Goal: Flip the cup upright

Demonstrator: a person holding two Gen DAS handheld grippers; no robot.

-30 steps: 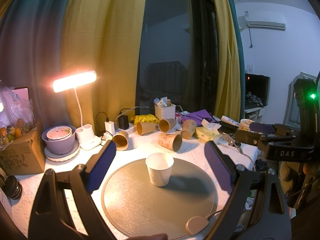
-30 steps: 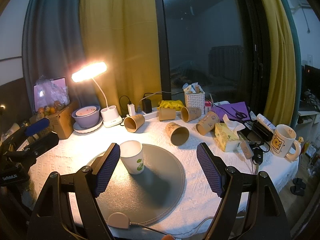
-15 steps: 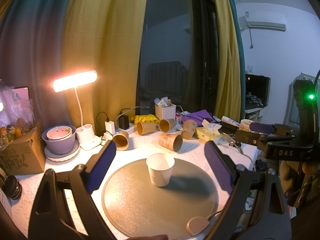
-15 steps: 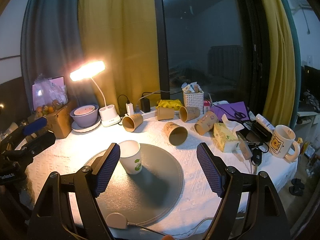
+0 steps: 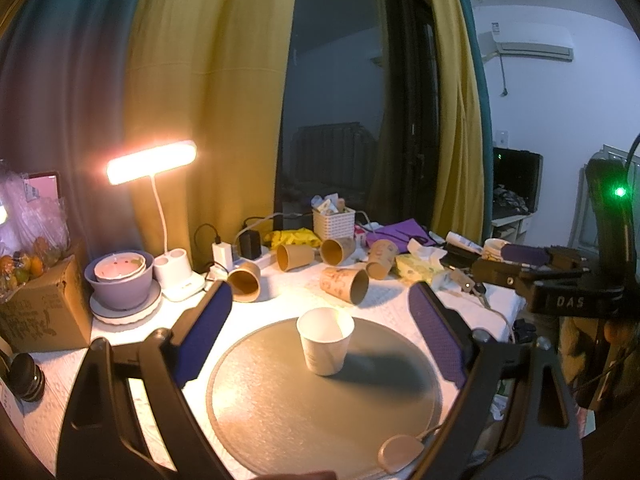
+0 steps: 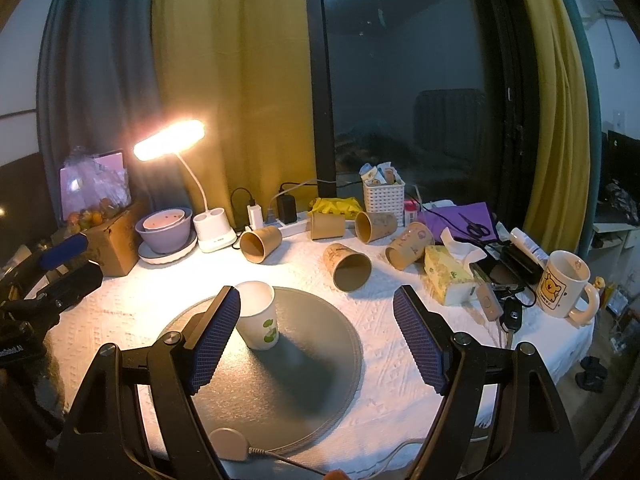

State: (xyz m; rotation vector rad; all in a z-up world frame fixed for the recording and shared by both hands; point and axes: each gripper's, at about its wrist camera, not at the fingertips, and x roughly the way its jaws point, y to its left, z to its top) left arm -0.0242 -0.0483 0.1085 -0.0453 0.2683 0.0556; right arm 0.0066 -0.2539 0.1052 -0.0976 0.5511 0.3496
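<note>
A white paper cup stands upright, mouth up, on a round grey mat. In the right wrist view the cup shows a green print and stands at the mat's far left. My left gripper is open and empty, held back from the cup, which sits between its blue pads. My right gripper is open and empty; the cup stands just past its left fingertip. Each gripper also shows in the other's view, the right one and the left one.
Several brown paper cups lie on their sides behind the mat. A lit desk lamp, purple bowls, a cardboard box, a tissue box, a bear mug, keys and cables crowd the white tablecloth.
Both grippers have drifted slightly; the cup has stayed upright in place on the mat. Both grippers remain open.
</note>
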